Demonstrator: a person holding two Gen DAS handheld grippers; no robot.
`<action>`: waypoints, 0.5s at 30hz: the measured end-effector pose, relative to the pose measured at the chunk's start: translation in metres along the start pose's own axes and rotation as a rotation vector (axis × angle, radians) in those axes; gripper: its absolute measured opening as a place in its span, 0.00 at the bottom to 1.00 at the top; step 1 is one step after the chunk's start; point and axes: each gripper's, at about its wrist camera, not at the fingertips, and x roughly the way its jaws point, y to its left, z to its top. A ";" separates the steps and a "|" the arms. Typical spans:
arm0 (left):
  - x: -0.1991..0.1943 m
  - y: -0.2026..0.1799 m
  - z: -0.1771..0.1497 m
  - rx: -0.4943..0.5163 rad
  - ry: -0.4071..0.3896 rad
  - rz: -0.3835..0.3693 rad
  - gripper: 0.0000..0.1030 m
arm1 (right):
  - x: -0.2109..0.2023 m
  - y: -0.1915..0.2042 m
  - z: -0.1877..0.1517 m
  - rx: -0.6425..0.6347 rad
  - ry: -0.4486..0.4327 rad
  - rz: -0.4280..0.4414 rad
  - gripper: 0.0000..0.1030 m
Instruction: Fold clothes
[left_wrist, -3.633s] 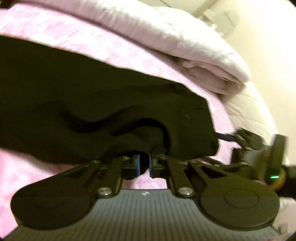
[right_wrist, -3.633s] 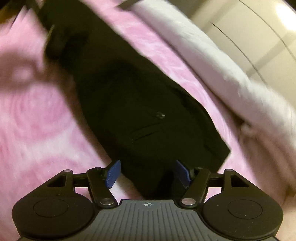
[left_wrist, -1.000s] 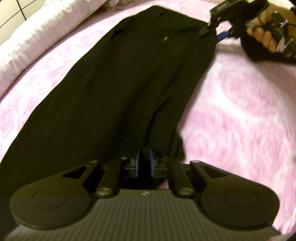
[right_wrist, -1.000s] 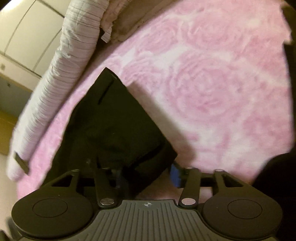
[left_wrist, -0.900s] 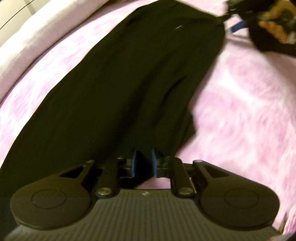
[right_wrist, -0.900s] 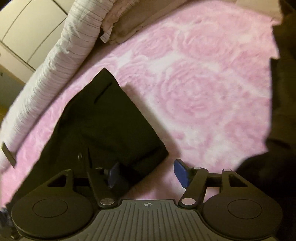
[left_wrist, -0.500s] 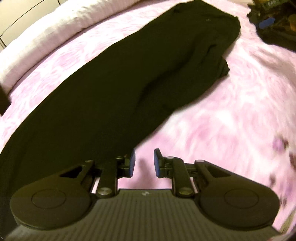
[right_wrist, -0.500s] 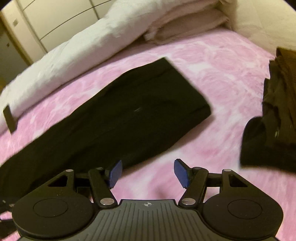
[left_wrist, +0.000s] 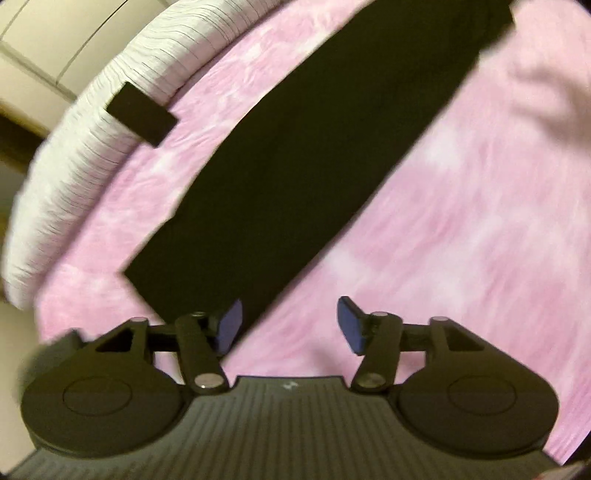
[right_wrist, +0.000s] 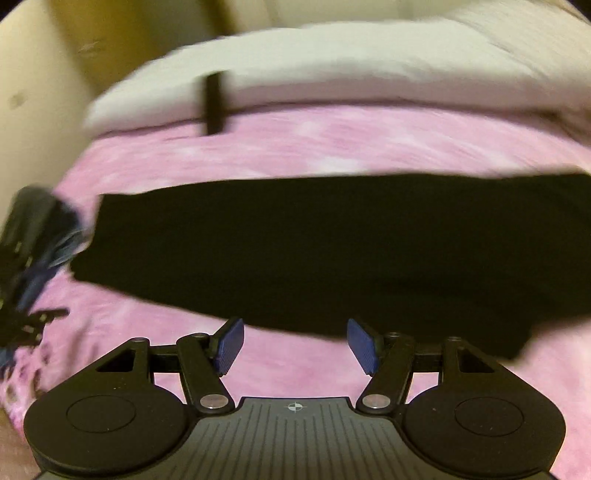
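From the left wrist, the left hand-held gripper (left_wrist: 289, 325) has its jaws opening with nothing between them; the black garment (left_wrist: 314, 162) lies flat on the pink bedspread (left_wrist: 461, 229) just beyond its fingertips. From the right wrist, the right hand-held gripper (right_wrist: 294, 347) stands open and empty, the garment stretched sideways before it, a white duvet (right_wrist: 332, 62) behind. A blurred dark shape at the left edge is perhaps the other gripper.

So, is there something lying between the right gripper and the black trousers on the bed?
Nothing visible. The right gripper is empty, with only bare pink bedspread between it and the near edge of the black trousers. The white duvet lies beyond them.
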 end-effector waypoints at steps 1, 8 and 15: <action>-0.004 0.007 -0.010 0.039 0.009 0.015 0.64 | 0.007 0.016 0.002 -0.042 -0.007 0.018 0.62; -0.007 0.070 -0.069 0.229 0.009 0.045 0.65 | 0.042 0.131 0.002 -0.352 -0.068 0.148 0.62; 0.044 0.132 -0.101 0.425 -0.160 -0.019 0.66 | 0.122 0.273 -0.034 -0.733 -0.107 0.091 0.61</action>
